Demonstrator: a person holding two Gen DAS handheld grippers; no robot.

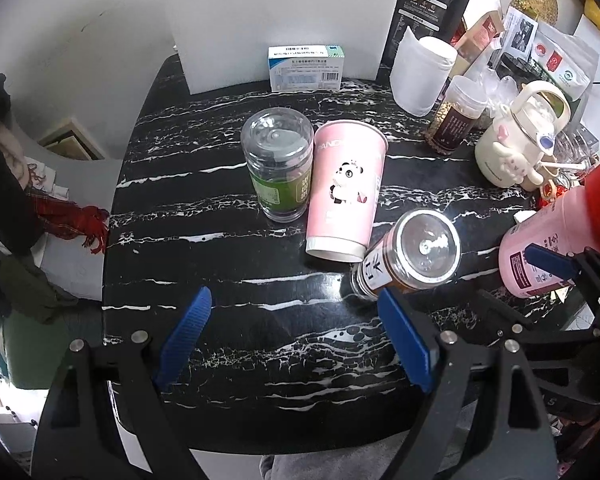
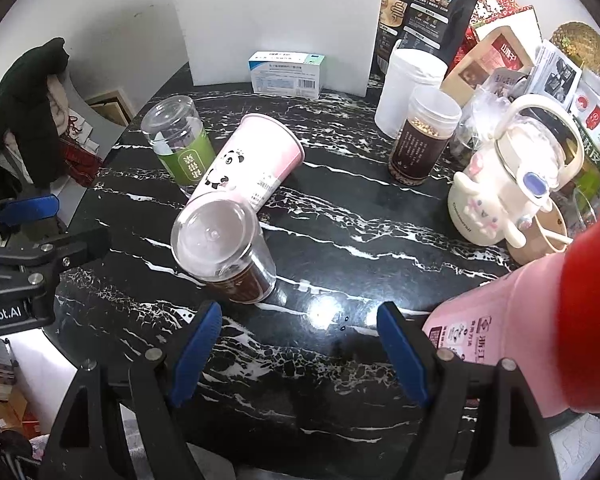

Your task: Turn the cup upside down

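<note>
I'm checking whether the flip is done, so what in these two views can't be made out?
- Pink panda cup: its rim meets the table in both views, so its inside is hidden.
- Pink bottle with red cap: cut off by the right edge in both views.
- Small white box: print too small to read.
- Left hand-held gripper and right hand-held gripper: bodies cut off by the bottom edge.

Home dining area; marble table [image 2: 340, 216] w/ food jars, snack bags [image 2: 428, 4]; clothes on chair [image 2: 32, 120]
</note>
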